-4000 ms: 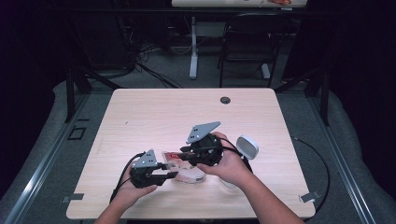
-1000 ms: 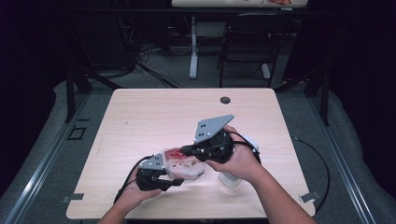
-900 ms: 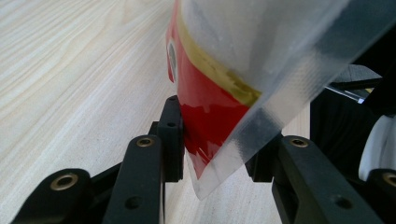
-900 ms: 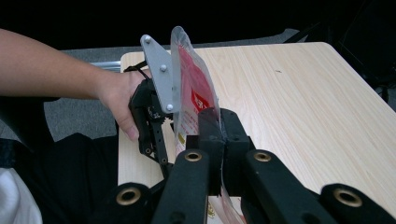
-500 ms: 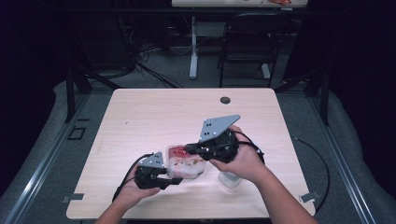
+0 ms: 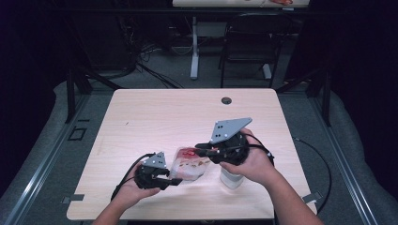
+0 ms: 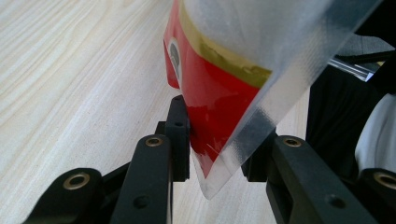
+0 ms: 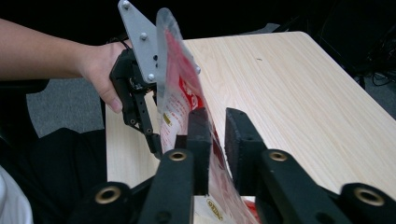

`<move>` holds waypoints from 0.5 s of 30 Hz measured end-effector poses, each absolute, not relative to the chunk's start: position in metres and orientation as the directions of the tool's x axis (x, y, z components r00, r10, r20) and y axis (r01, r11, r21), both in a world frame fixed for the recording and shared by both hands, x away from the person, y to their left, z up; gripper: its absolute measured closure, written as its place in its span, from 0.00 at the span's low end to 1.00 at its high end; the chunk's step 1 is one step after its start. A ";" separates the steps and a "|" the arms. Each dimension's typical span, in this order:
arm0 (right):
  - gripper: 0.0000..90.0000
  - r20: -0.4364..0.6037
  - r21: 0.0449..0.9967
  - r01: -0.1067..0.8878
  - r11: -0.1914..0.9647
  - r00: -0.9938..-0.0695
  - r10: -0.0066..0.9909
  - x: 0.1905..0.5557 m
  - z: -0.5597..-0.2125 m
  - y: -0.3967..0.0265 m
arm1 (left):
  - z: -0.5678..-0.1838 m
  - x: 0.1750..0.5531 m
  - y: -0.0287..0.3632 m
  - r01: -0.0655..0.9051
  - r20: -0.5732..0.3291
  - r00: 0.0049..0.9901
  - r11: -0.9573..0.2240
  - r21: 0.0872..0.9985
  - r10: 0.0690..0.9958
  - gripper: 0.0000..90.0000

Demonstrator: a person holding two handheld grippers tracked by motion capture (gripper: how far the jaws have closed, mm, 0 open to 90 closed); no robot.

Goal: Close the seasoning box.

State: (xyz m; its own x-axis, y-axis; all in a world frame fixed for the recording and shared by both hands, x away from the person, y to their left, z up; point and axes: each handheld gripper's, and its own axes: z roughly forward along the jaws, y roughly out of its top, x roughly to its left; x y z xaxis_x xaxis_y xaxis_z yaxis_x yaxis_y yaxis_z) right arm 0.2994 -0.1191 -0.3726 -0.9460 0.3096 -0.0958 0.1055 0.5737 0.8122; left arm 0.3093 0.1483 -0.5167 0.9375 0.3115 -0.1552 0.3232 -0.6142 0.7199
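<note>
- High view: we see the left gripper (image 6: pixel 174 180) and the right gripper (image 6: pixel 201 149) meeting over the near middle of the wooden table (image 6: pixel 155 117), with a clear plastic bag (image 6: pixel 190 165) with red print stretched between them.
- In the left gripper view, our own jaws pinch a lower corner of the bag (image 7: pixel 219 88); the left pad presses on the red print, and the jaws have just been closing further on it.
- In the right gripper view, the bag (image 8: pixel 180 100) stands on edge and runs through the gap between our jaws. The left pad lies against the film and the right pad stands off it, so these jaws are spread; they have just been opening.
- A white container (image 6: pixel 231 179) stands on the table beneath the right hand (image 6: pixel 253 161).
</note>
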 end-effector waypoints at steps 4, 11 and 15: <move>0.84 -0.096 0.829 0.109 0.549 -0.939 0.332 0.298 -0.373 -0.127 | -0.515 0.308 0.149 0.325 -0.145 0.935 -0.623 0.712 0.323 0.78; 0.83 -0.098 0.844 0.113 0.525 -0.928 0.358 0.297 -0.377 -0.142 | -0.518 0.306 0.149 0.333 -0.161 0.935 -0.620 0.711 0.317 0.79; 0.88 -0.082 0.842 0.131 0.523 -0.928 0.365 0.298 -0.384 -0.150 | -0.519 0.305 0.147 0.328 -0.154 0.937 -0.637 0.697 0.315 0.80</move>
